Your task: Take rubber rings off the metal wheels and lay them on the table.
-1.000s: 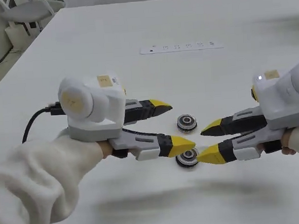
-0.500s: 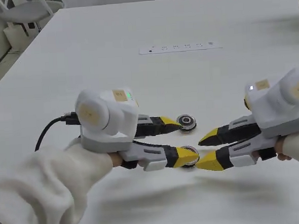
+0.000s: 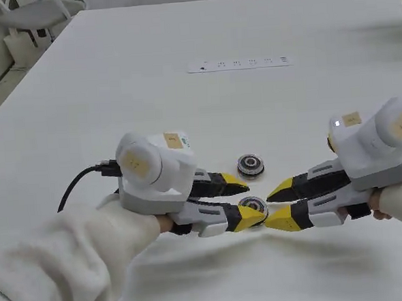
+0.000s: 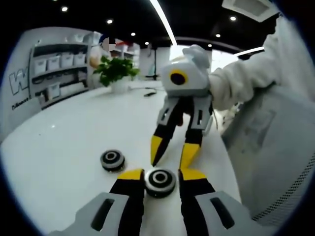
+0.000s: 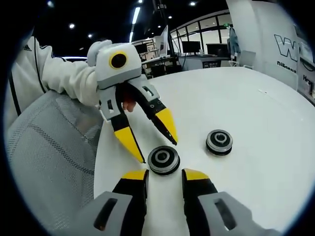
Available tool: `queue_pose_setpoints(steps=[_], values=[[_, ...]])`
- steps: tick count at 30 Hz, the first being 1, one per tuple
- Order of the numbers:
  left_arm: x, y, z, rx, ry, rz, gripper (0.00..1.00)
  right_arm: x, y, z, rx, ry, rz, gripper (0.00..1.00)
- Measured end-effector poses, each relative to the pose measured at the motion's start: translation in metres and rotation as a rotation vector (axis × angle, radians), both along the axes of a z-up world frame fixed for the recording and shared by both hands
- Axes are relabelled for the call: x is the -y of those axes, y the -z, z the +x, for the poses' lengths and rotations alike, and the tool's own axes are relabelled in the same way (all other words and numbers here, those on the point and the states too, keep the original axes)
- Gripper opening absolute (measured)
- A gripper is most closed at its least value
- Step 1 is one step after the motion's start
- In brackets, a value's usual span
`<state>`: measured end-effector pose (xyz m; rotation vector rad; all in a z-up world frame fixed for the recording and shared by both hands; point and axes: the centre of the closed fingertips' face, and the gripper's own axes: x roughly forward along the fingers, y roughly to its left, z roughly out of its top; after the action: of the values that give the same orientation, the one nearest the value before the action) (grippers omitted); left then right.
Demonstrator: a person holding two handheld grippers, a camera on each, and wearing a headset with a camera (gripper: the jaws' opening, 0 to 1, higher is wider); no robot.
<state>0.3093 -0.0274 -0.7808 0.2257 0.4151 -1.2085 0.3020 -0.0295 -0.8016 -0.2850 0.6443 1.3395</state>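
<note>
sleeve fabric (image 3: 51,269), cream and fleecy, covers the person's arm at 8 o'clock in the head view, and a black cable (image 3: 80,182) loops off the back of the left gripper (image 3: 253,200). that gripper reaches in from 9 o'clock over the white table (image 3: 115,81). its yellow-tipped jaws are parted and straddle the near metal wheel (image 3: 252,205), one tip on either side. whether the tips actually press on the wheel cannot be told.

in the left gripper view the near wheel (image 4: 160,182) sits right between that gripper's own tips (image 4: 162,175), with the far wheel (image 4: 112,160) off at 10 o'clock from it. a potted plant (image 4: 115,71) stands farther back on the table.

back in the head view, the far wheel (image 3: 250,165) lies flat at 12 o'clock from the near one, close but apart. a white power strip (image 3: 237,64) lies well beyond it, also at 12 o'clock. each wheel wears a dark rubber ring around a lighter metal hub.

the right gripper (image 3: 268,206) comes in from 3 o'clock with its jaws also spread, tips just beside the near wheel and nose to nose with the left gripper. in the right gripper view the near wheel (image 5: 164,160) lies just ahead of its own open tips (image 5: 165,175). the left gripper (image 5: 155,147) faces it from 11 o'clock, and the far wheel (image 5: 219,141) sits at 2 o'clock.
</note>
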Motion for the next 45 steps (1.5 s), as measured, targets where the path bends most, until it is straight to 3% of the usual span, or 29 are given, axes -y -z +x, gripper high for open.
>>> queue_pose_setpoints(steps=[5, 12, 19, 25, 45], values=[[0.000, 0.002, 0.000, -0.009, -0.002, -0.003, 0.21, 0.000, 0.000, 0.000, -0.001, 0.002, 0.004, 0.23], [-0.003, 0.007, 0.001, -0.020, -0.011, 0.008, 0.19, 0.000, 0.003, 0.000, -0.003, -0.005, -0.003, 0.22], [-0.003, 0.010, 0.001, -0.010, -0.008, 0.018, 0.19, 0.000, 0.003, 0.001, -0.011, 0.006, 0.009, 0.21], [-0.002, 0.011, 0.001, 0.024, 0.006, 0.031, 0.17, -0.002, 0.004, 0.000, -0.003, -0.005, 0.007, 0.20], [-0.001, 0.011, 0.000, 0.026, 0.007, 0.017, 0.14, -0.002, 0.004, 0.001, 0.046, -0.031, 0.000, 0.17]])
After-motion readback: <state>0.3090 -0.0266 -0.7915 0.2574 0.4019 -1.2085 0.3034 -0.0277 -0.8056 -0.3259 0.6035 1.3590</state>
